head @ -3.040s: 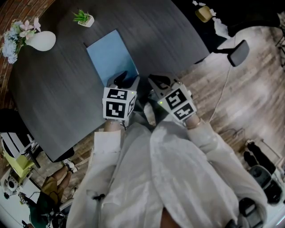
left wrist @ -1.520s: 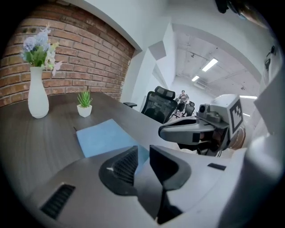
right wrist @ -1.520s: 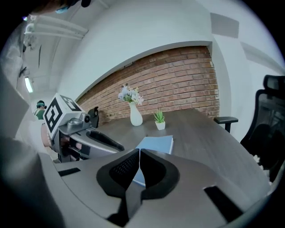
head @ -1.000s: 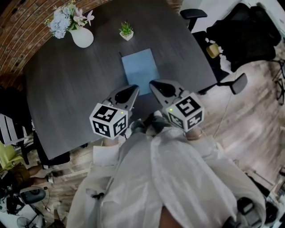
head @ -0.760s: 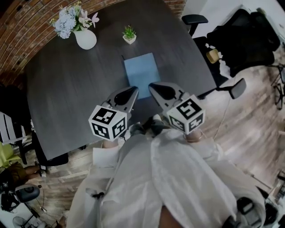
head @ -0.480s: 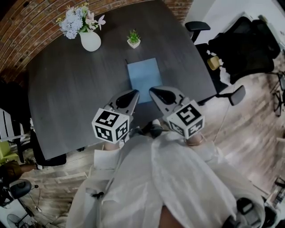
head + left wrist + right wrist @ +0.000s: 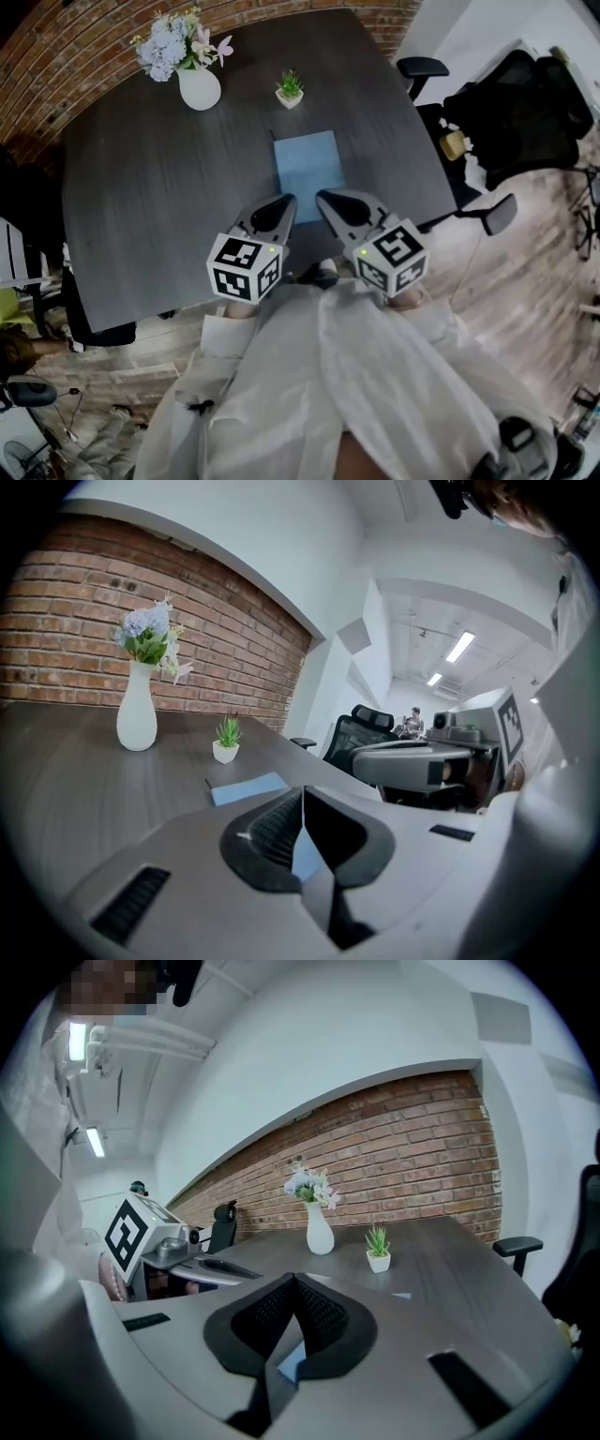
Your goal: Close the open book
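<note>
The blue book (image 7: 307, 161) lies flat on the dark table (image 7: 150, 197), shut, with its cover up. Both grippers hover side by side just short of the book's near edge, over the front of the table. My left gripper (image 7: 283, 201) is shut with nothing in it, and so is my right gripper (image 7: 324, 197). In the left gripper view the book (image 7: 246, 788) lies beyond the shut jaws of the left gripper (image 7: 302, 793). In the right gripper view a strip of the book (image 7: 402, 1295) shows past the right gripper (image 7: 295, 1281).
A white vase of flowers (image 7: 199, 86) and a small potted plant (image 7: 289, 91) stand at the table's far side, near a brick wall. Office chairs (image 7: 422, 67) stand right of the table. Wooden floor lies around it.
Since the earliest frame both grippers have drawn back from the book's near edge. Over the last second they hold about the same place while the head view shifts a little.
</note>
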Tool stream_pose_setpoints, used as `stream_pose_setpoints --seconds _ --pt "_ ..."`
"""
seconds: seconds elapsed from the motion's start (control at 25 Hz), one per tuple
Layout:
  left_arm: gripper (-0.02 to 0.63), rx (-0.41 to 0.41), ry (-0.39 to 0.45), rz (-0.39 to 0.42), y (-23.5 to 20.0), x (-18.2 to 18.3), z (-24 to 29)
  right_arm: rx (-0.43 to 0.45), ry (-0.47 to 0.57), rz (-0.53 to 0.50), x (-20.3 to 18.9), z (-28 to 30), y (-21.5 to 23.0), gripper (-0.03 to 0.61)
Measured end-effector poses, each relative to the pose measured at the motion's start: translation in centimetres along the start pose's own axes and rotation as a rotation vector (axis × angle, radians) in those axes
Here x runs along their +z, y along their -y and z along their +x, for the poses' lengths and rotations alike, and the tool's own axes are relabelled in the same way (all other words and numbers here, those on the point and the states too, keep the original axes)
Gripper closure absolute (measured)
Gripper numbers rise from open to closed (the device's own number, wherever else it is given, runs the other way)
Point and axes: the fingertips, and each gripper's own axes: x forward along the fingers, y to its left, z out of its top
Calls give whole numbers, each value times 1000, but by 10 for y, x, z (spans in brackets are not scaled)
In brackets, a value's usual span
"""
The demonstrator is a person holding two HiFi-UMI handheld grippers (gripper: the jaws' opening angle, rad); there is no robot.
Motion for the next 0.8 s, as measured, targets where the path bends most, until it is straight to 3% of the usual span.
stream_pose_setpoints --seconds 0.16,0.8 --pt "603 -36 -10 -24 5 -3 2 -16 -15 13 -8 0 7 572" --pt "609 -32 -34 -29 6 -11 4 6 -67 45 -24 4 2 572"
